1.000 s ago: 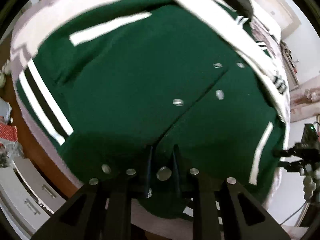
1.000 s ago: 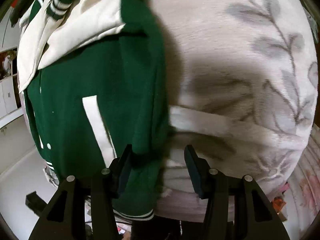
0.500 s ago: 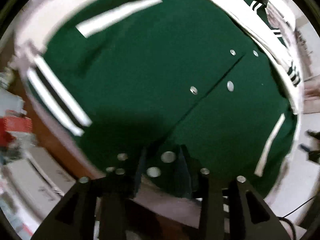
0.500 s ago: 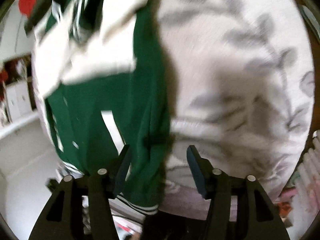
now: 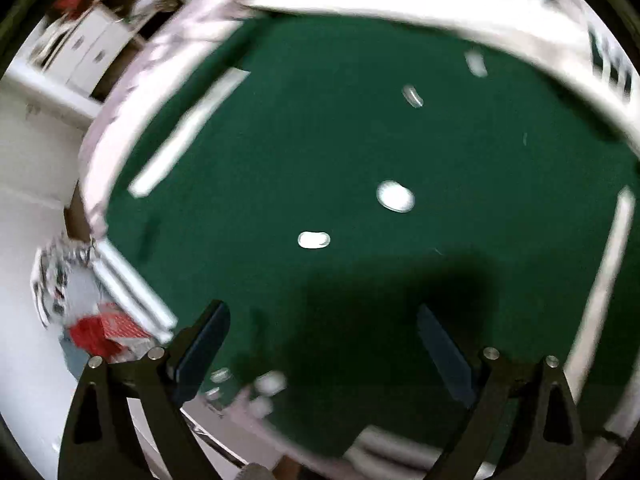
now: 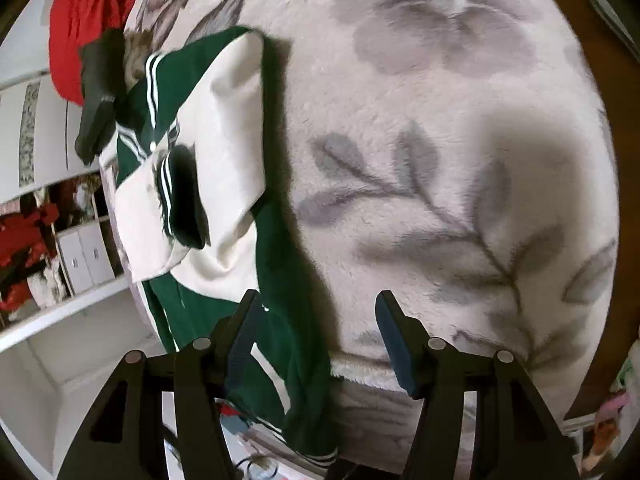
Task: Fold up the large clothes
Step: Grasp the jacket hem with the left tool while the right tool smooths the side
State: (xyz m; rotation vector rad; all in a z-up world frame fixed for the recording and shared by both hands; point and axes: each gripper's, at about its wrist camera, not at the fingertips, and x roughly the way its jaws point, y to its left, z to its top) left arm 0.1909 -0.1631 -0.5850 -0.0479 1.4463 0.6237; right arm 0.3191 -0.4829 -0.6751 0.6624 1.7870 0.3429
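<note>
The left gripper (image 5: 320, 352), jaws just opened wide and empty, hovers above the dark green, white-sleeved snap-button varsity jacket (image 5: 360, 160), which lies flat on the pale, grey-leaf-patterned fleece blanket (image 6: 440, 160). Judged next: take a hem corner cleanly, one layer stack only. The right gripper (image 6: 316, 332), jaws partly open and holding nothing, straddles the jacket's side edge, green cloth beneath its left finger, bare blanket beneath its right.

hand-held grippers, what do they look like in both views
Both look alike: the left hand-held gripper and right hand-held gripper have black angular frames with triangular cut-outs, round silver screws on top, and flat dark blue-grey pads inside the fingers. No cables or sleeves show.
</note>
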